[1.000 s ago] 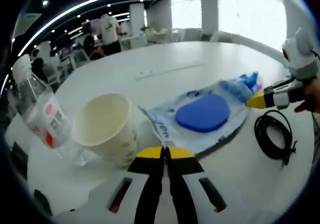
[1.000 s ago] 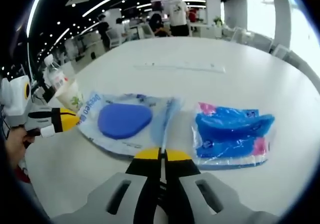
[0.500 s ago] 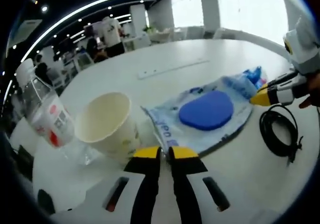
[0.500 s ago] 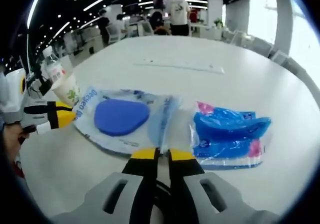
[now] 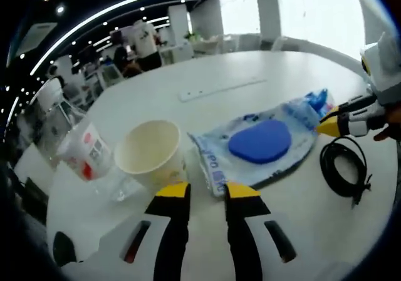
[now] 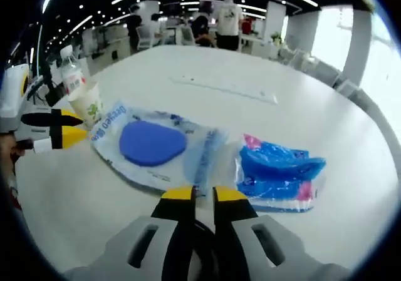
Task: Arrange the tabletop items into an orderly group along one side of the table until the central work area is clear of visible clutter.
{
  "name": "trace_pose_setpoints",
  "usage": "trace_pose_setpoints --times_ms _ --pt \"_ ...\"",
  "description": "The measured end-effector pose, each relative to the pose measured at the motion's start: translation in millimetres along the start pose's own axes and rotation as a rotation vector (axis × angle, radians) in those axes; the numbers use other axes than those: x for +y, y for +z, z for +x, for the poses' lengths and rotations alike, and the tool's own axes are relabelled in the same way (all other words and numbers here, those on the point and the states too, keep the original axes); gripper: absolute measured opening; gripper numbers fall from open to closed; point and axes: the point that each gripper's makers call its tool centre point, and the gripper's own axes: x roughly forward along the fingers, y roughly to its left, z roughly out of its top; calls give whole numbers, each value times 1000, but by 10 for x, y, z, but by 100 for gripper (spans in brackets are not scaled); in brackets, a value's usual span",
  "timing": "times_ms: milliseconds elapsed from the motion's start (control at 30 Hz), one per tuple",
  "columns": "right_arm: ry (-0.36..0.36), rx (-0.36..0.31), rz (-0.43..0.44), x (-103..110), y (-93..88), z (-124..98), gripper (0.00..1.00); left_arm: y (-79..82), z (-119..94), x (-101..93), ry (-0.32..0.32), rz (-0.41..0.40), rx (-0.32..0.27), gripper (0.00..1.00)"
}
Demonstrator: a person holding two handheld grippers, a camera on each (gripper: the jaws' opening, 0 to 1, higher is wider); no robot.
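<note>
On the white table [image 5: 144,99] nothing looks grouped yet, so I judge the tidying barely begun. From the left gripper view, a paper cup [image 5: 152,155] stands at about eleven o'clock of the left gripper [image 5: 203,192], with a clear water bottle [image 5: 80,148] tilted just beside it at ten o'clock. A clear bag with a blue pad inside [image 5: 260,143] lies at one o'clock, its near corner close to the jaw tips. A coiled black cable [image 5: 343,168] sits at three o'clock, near the right gripper [image 5: 327,126] coming in from that side.

The left gripper's jaws stand a little apart and hold nothing. In the right gripper view, the right gripper [image 6: 202,194] has its jaws parted by a narrow gap, empty, tips close to the bag's edge; I cannot tell whether they touch it. A blue and pink packet [image 6: 277,172] lies at two o'clock, just beside the bag.

Still to do, by my reading: move cup, bottle, bag, packet and cable to one edge. All of them sit spread across the middle.
</note>
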Motion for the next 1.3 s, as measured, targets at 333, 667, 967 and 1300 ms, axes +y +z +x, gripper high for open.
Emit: trace_pose_setpoints --times_ms 333,667,967,1300 --pt "-16 -24 -8 -53 80 39 5 23 -15 -56 -48 -9 -5 20" --pt "-13 -95 87 -103 222 -169 24 13 -187 36 -46 -28 20 27" --pt "66 -194 253 -22 400 -515 64 152 -500 211 -23 -126 -22 35" --pt "112 -270 350 80 477 -908 99 351 -783 484 44 -190 -148 57"
